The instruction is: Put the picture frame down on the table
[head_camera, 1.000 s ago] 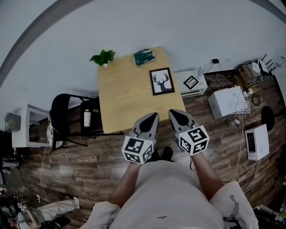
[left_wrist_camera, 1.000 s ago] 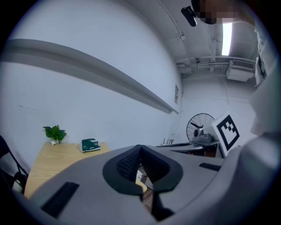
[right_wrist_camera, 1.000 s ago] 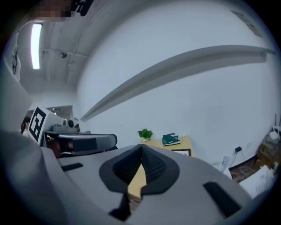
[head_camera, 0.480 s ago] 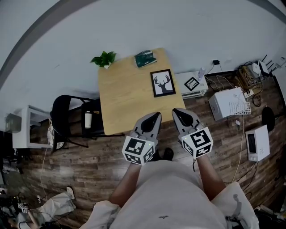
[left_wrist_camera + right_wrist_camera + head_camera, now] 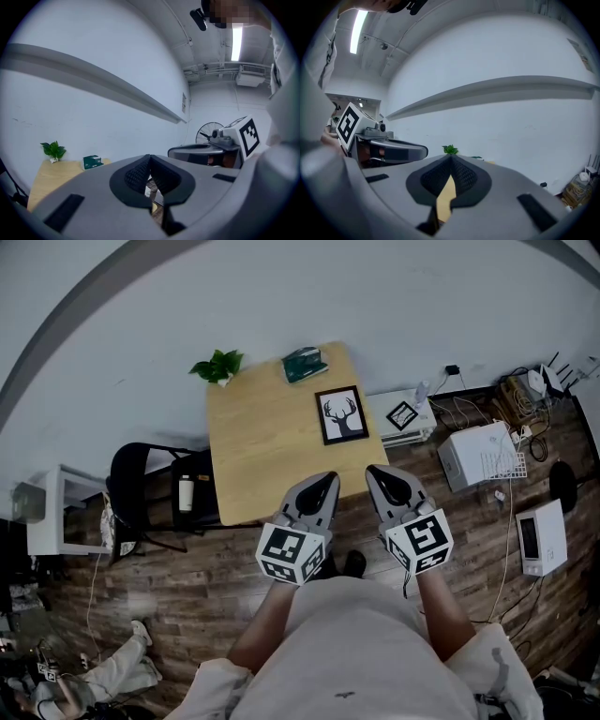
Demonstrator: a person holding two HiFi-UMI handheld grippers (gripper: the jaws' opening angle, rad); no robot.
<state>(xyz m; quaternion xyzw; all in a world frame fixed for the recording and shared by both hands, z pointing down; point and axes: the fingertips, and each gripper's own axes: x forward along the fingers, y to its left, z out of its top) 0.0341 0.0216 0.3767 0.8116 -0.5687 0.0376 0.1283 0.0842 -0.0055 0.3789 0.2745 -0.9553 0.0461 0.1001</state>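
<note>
I see a pale wall (image 5: 394,296) far behind the wooden counter (image 5: 253,437), dark plank floor (image 5: 187,587) around it, a black chair (image 5: 131,474) left, white boxes (image 5: 478,456) right.

place: lab/workroom | cues: bare white wall (image 5: 394,296); floor cables (image 5: 469,409); equipment boxes (image 5: 478,454)

Small wooden table, three things on it

Light wood table (image 5: 262,451) sits on the plank floor (image 5: 187,587), far edge up against the white wall. Little leafy plant (image 5: 217,364) on the far left corner, a green box (image 5: 304,362) toward the far right corner, and the picture frame (image 5: 340,414) with the deer print lying flat by the right edge, nearer than the box.
</note>
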